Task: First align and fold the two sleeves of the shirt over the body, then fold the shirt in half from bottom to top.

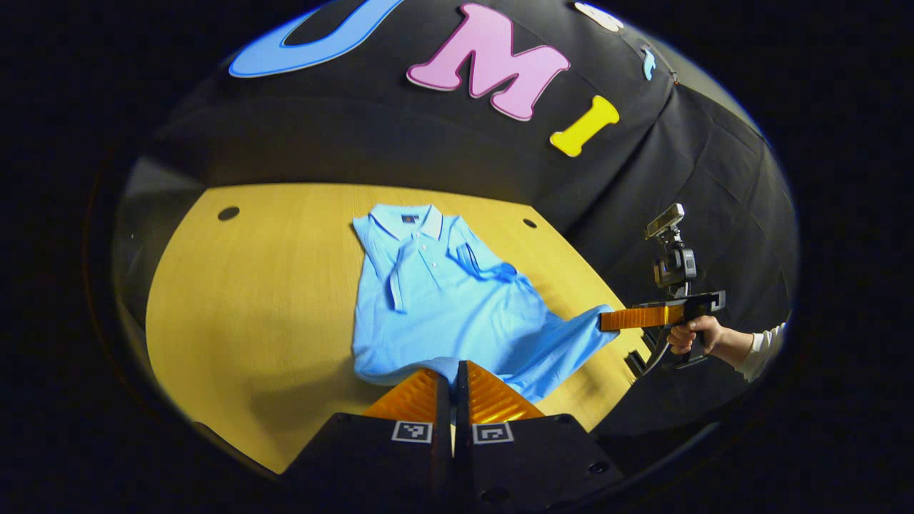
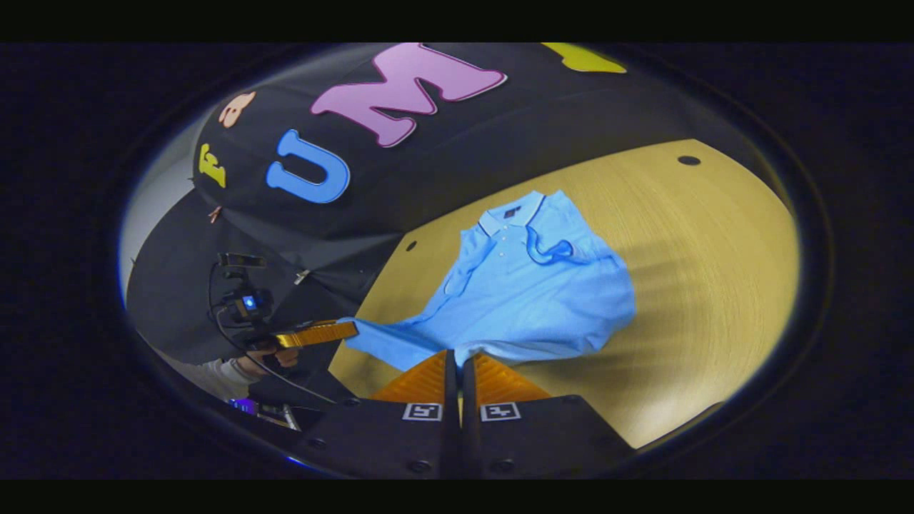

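Note:
A light blue polo shirt (image 1: 443, 300) lies on the yellow table (image 1: 250, 300), collar at the far end and both short sleeves folded in over the chest. My left gripper (image 1: 453, 368) is shut on the near hem at one bottom corner. Off to the right, my right gripper (image 1: 603, 320) pinches the other bottom corner and pulls it taut off the table. In the right gripper view the shirt (image 2: 528, 293) runs away from my right gripper (image 2: 457, 357), shut on the hem, while my left gripper (image 2: 353, 330) holds the far corner at the left.
The tabletop has small round holes (image 1: 228, 213) near its far corners. A hand (image 1: 696, 335) with a pale sleeve holds the right gripper beyond the table's right edge. The booth's black cloth wall stands close behind the table.

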Demonstrator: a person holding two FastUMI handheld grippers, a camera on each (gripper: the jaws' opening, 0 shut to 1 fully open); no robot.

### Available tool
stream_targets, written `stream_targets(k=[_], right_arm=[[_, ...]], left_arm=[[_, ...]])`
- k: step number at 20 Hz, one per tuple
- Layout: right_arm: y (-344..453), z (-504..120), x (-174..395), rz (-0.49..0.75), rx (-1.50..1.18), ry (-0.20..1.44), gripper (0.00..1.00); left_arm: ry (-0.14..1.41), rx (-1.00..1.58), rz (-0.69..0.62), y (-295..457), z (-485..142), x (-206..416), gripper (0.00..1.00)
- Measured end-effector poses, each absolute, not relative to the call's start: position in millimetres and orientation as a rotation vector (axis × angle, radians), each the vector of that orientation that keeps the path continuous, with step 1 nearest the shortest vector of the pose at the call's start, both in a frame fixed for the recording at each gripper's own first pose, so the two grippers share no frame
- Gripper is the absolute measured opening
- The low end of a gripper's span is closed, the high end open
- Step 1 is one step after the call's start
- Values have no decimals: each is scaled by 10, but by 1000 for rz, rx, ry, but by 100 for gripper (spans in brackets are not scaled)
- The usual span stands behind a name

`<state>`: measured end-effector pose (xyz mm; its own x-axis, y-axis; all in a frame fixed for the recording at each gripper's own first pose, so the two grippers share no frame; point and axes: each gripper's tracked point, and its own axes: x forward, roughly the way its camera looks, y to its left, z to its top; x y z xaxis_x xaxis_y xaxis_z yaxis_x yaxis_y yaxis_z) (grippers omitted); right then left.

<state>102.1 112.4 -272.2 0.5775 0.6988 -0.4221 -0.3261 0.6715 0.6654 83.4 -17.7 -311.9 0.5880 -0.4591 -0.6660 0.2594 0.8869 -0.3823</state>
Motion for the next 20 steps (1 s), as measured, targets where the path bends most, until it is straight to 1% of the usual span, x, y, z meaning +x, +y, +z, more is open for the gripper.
stream_targets(k=[1, 3, 6, 7, 8, 9, 11, 13, 14, 15, 17, 18, 19, 20], right_arm=[[1121, -2607, 1240, 652, 548, 701, 10], [1107, -2397, 1717, 670, 543, 645, 10], [976, -2205, 2600, 643, 519, 579, 10], [945, -2143, 2900, 637, 506, 546, 5], [910, -2116, 3225, 619, 490, 524, 5], [883, -2122, 3543, 594, 469, 505, 5], [845, -2170, 4108, 541, 442, 482, 5], [839, -2327, 4525, 489, 433, 486, 5], [780, -2487, 4699, 445, 410, 497, 9], [734, -2690, 4857, 409, 386, 513, 5], [672, -3117, 4993, 346, 339, 573, 4], [814, -3281, 4973, 322, 329, 620, 5], [854, -3373, 4924, 306, 319, 658, 10], [896, -3378, 4878, 309, 304, 672, 2]], left_arm=[[808, -260, -400, -142, -3004, 1074, 6], [756, -263, -352, -91, -2806, 1557, 6], [713, -168, -230, 155, -2720, 2300, 6], [683, -156, -204, 198, -2670, 2551, 6], [662, -161, -179, 244, -2672, 2813, 6], [661, -171, -143, 316, -2700, 3039, 6], [690, -189, -65, 499, -2980, 3396, 6], [705, -173, -11, 664, -3271, 3778, 6], [708, -169, 3, 728, -3387, 3948, 6], [721, -168, 20, 770, -3536, 4106, 6], [755, -138, 43, 755, -3831, 4265, 6], [784, -107, 68, 742, -3985, 4291, 6], [811, -89, 83, 684, -4085, 4301, 8], [849, -89, 100, 627, -4217, 4244, 17]])
